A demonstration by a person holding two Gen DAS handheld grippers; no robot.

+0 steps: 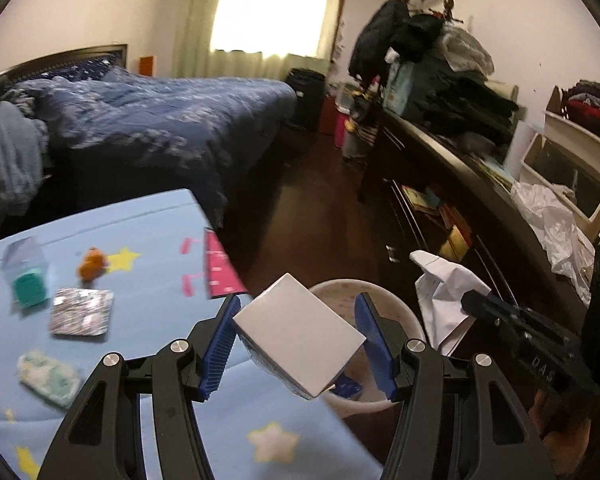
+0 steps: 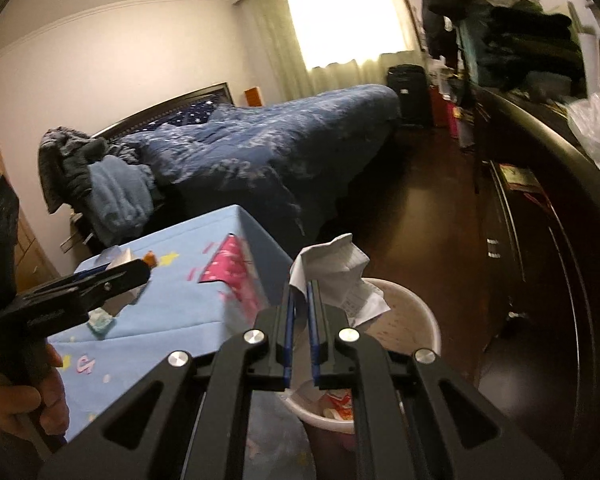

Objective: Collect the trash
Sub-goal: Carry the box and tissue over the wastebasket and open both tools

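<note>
My left gripper is shut on a small white box and holds it at the table's edge, partly over a round pale trash bin. My right gripper is shut on a crumpled white paper above the same bin, which holds some red and white scraps. In the left wrist view the right gripper and its paper show at the right of the bin. In the right wrist view the left gripper shows at the left over the table.
On the blue star-patterned tablecloth lie a foil blister pack, a teal-capped packet, an orange scrap and a green-white wrapper. A bed stands behind, dark floor between, a cluttered dark dresser at the right.
</note>
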